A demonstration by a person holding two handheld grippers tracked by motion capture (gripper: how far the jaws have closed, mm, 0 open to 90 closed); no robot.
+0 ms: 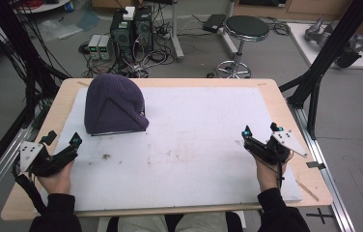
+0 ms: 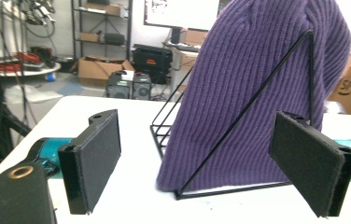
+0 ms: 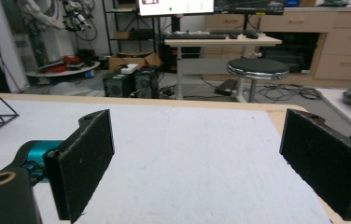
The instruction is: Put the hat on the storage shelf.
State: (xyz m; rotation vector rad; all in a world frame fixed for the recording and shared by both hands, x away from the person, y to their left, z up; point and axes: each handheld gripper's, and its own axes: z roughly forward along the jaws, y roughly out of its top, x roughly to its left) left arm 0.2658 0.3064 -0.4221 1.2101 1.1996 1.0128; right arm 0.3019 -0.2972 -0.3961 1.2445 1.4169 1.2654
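Sitting over a black wire rack (image 2: 239, 135), the purple knit hat (image 1: 114, 104) is at the back left of the white surface (image 1: 194, 145). The left gripper (image 1: 62, 140) is near it, fingers wide apart. The right gripper (image 1: 261, 131) rests well apart, fingers wide too, holding nothing.

Beanie (image 2: 257, 84): purple ribbed knit cloth, matt; wire rack (image 2: 239, 140): thin black metal; table mat (image 1: 194, 145): white, matt, slightly rough; gripper pads (image 2: 96, 158): black, felt-like.

Only the purple beanie (image 1: 114, 104) on its black wire rack (image 2: 239, 140) blocked the table's (image 1: 203, 140) far left; elsewhere the white mat (image 1: 194, 159) lay open.
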